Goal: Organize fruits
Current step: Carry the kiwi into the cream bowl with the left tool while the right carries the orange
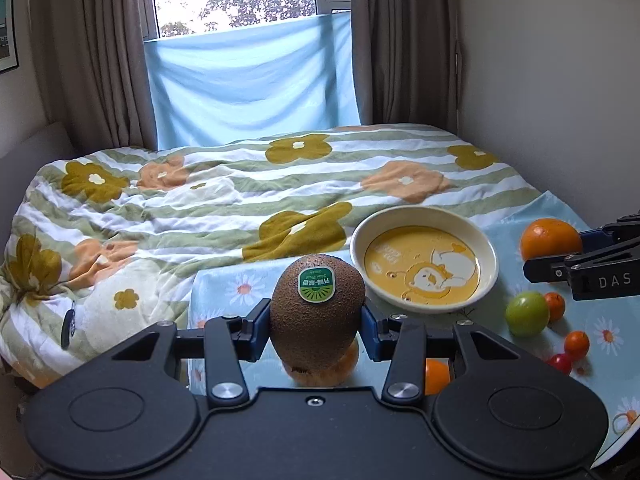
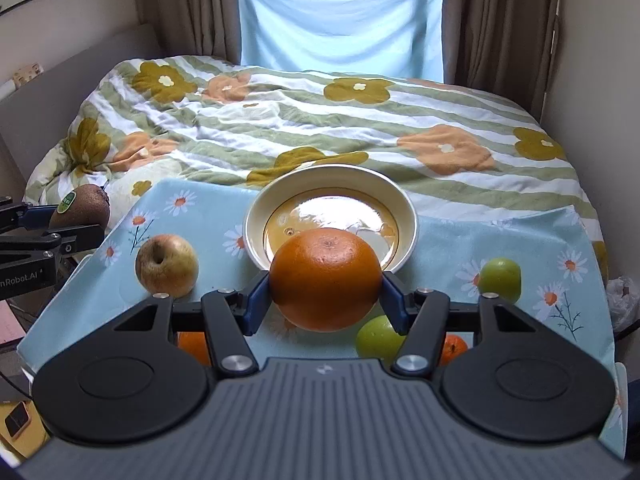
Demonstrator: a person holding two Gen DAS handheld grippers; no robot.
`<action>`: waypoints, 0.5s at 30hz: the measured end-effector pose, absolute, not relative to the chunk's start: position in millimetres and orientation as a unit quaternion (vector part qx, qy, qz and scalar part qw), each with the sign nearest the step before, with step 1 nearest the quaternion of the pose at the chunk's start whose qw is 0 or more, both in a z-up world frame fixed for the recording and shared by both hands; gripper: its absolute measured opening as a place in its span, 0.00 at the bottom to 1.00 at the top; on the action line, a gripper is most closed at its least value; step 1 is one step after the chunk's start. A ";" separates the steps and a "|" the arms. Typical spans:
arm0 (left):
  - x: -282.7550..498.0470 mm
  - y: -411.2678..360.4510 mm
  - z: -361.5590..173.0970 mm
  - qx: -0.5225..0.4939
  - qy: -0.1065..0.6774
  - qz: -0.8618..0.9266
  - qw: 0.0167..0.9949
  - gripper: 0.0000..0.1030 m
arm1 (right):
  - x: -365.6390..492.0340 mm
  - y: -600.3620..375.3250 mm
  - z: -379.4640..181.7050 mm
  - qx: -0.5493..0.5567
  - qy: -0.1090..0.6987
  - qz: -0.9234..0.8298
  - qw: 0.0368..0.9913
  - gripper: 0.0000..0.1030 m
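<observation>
Gripping a fuzzy brown kiwi (image 1: 317, 312) between its blue pads, your left tool (image 1: 316, 328) holds the oval fruit upright above the cloth, its green oval sticker facing the camera. Your right tool (image 2: 325, 298) is clamped on a large round orange (image 2: 325, 279), its pitted glossy skin pressed on both sides by the blue pads and its stem dimple turned upward.

Just beyond both fruits sits a shallow round bowl (image 2: 404, 208) with a cream rim and a shiny yellow inside printed with a cartoon figure; nothing lies in it. It rests on a pale blue cloth (image 2: 500, 240) printed with daisies, spread flat over the near end of the bed.

Loose fruit lies on that cloth. In the right wrist view, a dull yellow-brown apple (image 2: 167, 265) rests left of the bowl, stem hollow up. A smooth green round fruit (image 2: 500, 275) lies to the right, and another green fruit (image 2: 376, 340) lies close under your right tool, partly hidden. Small orange fruits show through the tool frames, and the left wrist view shows a small red fruit (image 1: 560, 362) near them.

Behind, a rumpled quilt (image 1: 200, 208) with green stripes and mustard and peach flowers covers the bed.
</observation>
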State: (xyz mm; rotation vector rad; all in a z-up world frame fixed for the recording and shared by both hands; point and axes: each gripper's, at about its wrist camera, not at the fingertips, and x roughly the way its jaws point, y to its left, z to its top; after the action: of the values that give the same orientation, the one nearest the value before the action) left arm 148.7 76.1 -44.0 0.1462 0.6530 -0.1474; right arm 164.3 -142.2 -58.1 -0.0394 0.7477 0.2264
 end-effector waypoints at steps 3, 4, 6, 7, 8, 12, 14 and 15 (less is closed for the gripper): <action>166.4 71.9 -36.9 0.072 0.313 -0.093 0.942 0.48 | 176.7 -145.8 -48.5 -0.013 0.366 0.092 0.926 0.71; 172.7 69.6 -35.6 0.073 0.311 -0.099 0.942 0.48 | 181.1 -147.3 -46.5 -0.010 0.367 0.088 0.926 0.71; 185.3 63.7 -34.3 0.075 0.309 -0.112 0.941 0.48 | 189.9 -151.2 -44.1 -0.003 0.365 0.082 0.927 0.71; 191.7 60.5 -34.3 0.077 0.308 -0.118 0.941 0.48 | 194.0 -152.4 -43.1 -0.001 0.364 0.080 0.928 0.71; 198.4 57.1 -34.6 0.078 0.308 -0.123 0.940 0.48 | 199.2 -154.4 -42.0 -0.001 0.362 0.077 0.929 0.71; 223.5 40.8 -41.5 0.082 0.310 -0.141 0.936 0.48 | 220.4 -161.9 -42.4 -0.005 0.360 0.068 0.931 0.71; 235.9 32.2 -48.0 0.087 0.311 -0.149 0.934 0.48 | 231.8 -166.3 -45.1 -0.007 0.361 0.066 0.930 0.71; 241.4 27.9 -51.7 0.090 0.312 -0.154 0.933 0.48 | 237.8 -168.4 -47.0 -0.007 0.362 0.065 0.930 0.71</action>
State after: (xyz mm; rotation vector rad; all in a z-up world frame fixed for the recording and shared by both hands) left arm 241.4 27.9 -51.7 0.1849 0.6384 -0.3141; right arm 237.8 -168.4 -47.0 -0.0152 0.7425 0.1337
